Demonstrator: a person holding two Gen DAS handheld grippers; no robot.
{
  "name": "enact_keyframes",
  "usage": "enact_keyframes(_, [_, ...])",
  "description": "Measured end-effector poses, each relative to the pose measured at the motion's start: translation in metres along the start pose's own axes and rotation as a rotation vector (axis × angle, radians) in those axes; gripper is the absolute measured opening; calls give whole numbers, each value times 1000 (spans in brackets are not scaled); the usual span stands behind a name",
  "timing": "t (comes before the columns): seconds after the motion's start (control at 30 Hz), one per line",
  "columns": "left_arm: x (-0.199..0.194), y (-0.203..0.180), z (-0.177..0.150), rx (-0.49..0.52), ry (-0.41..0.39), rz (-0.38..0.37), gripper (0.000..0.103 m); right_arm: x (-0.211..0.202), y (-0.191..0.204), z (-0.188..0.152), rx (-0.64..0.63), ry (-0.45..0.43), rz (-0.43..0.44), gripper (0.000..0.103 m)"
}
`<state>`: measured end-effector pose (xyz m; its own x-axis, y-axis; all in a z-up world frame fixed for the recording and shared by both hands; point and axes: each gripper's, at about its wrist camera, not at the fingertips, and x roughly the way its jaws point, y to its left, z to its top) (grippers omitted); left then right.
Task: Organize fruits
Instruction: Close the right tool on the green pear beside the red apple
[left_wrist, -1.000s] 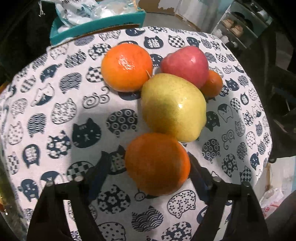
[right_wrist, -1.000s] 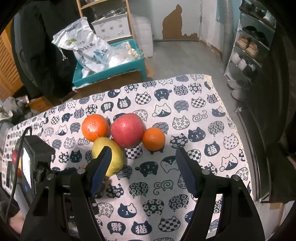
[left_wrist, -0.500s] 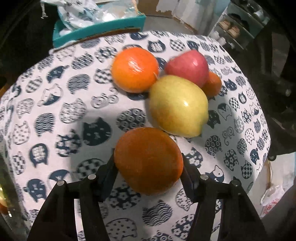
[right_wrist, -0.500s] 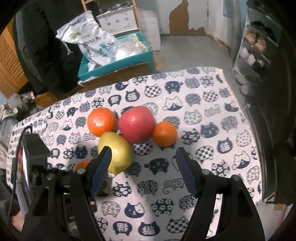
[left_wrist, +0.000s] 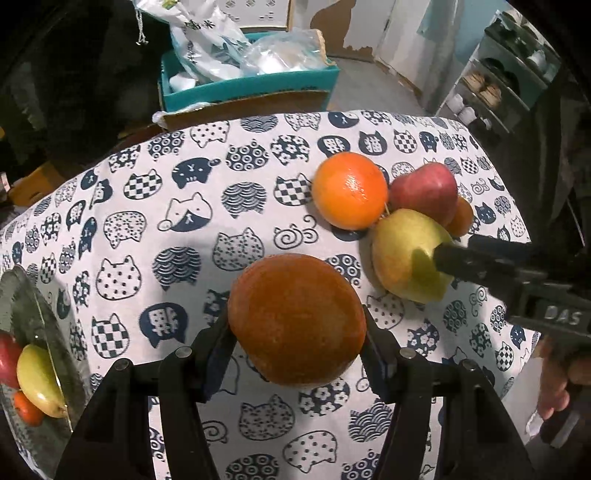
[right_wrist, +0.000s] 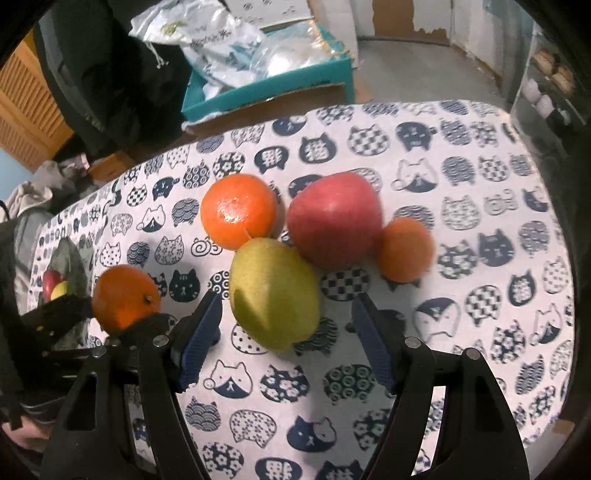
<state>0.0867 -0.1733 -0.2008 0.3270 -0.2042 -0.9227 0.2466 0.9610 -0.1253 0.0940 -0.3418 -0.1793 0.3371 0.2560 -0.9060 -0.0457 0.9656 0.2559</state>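
The counter (right_wrist: 480, 369), covered by a white cloth printed with navy cat heads, is seen across the middle of both views, and a teal cardboard box (right_wrist: 266, 92) stuffed with plastic bags is seen beyond it at upper centre. At centre of the right wrist view a yellow-green pear (right_wrist: 275, 293) is lodged against a red apple (right_wrist: 334, 219), a large round orange (right_wrist: 238, 210) and a small orange mandarin (right_wrist: 406, 249), the pear framed by the spread, empty fingers of the right gripper (right_wrist: 286, 338). At lower centre of the left wrist view a dull round orange (left_wrist: 297, 319) is clamped between the fingers of the left gripper (left_wrist: 297, 332), and a glass bowl (left_wrist: 33, 314) with fruit in it is seen at lower left.
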Motion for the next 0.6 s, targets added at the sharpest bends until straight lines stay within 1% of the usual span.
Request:
enact_keyframes(0.33, [1, 14, 0, -10, -2, 12, 63, 36, 11, 6, -24, 67, -15, 73])
enact_keyframes(0.53, [1, 23, 1, -21, -2, 18, 63, 56, 17, 8, -53, 93, -66, 73])
enact_keyframes(0.6, [2, 26, 1, -26, -1, 19, 63, 59, 20, 9, -71, 94, -96, 71])
